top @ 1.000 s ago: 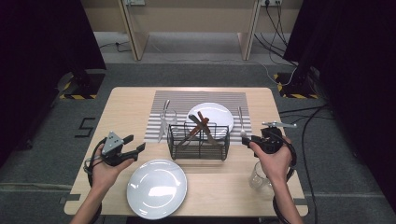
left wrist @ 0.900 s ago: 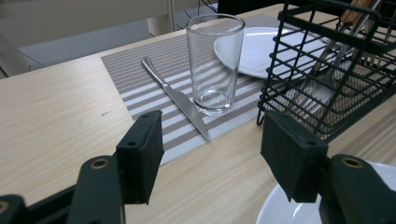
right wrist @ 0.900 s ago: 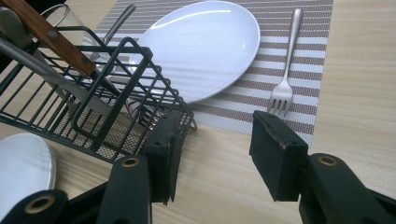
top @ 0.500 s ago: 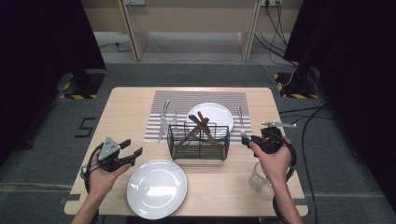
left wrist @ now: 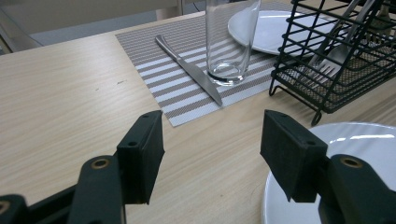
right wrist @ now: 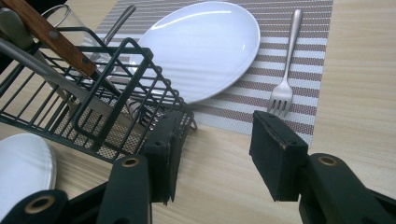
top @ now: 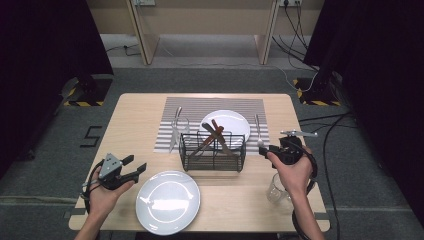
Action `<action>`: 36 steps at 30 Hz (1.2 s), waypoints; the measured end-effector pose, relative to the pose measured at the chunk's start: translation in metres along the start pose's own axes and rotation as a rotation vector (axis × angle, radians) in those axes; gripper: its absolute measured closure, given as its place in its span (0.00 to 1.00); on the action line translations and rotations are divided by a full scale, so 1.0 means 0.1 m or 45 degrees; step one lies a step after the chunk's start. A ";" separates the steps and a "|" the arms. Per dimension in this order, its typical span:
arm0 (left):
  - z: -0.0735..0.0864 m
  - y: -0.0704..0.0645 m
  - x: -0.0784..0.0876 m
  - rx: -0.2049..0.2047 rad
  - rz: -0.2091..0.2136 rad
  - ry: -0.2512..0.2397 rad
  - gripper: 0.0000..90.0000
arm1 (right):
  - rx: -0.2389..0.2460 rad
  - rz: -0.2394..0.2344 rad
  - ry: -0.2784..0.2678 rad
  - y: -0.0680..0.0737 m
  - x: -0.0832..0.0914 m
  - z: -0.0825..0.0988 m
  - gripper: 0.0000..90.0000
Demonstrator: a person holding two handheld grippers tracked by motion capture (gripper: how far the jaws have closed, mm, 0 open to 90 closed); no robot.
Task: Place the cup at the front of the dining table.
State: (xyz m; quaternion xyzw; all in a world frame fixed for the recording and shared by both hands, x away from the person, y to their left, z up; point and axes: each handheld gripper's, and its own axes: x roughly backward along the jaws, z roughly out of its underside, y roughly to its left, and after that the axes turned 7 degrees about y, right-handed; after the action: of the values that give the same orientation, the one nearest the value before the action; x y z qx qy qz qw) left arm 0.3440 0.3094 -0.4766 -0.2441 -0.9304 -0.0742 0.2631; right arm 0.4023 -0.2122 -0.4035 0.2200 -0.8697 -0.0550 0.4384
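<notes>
My table [top: 135, 117] holds a striped mat [top: 165, 127]. A black wire basket [top: 212, 152] of cutlery sits on the mat's near edge. A white plate [top: 167, 202] lies near me. My left hand-held gripper [top: 131, 170] is open beside that plate. My right hand-held gripper [top: 264, 150] is open too, near a fork [right wrist: 285, 81].

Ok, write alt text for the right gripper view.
An open tool hovers over a wooden table, its black jaws apart, facing a fork and white plate on a striped placemat. A black wire basket of cutlery sits left.
</notes>
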 end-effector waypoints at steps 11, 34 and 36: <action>0.13 0.08 0.03 0.038 -0.025 0.021 0.44 | 0.004 0.002 0.003 0.00 -0.01 0.00 0.59; 0.33 0.10 -0.03 0.086 -0.045 0.037 0.43 | 0.001 -0.004 0.013 0.00 -0.04 0.02 0.59; 0.34 0.10 -0.04 0.092 -0.038 0.038 0.43 | 0.001 -0.002 0.012 0.00 -0.04 0.02 0.59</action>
State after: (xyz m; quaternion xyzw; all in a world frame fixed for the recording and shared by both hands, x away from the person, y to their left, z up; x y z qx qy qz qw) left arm 0.3366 0.3260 -0.5070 -0.2193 -0.9321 -0.0482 0.2843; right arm 0.4026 -0.2107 -0.4074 0.2213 -0.8675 -0.0540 0.4422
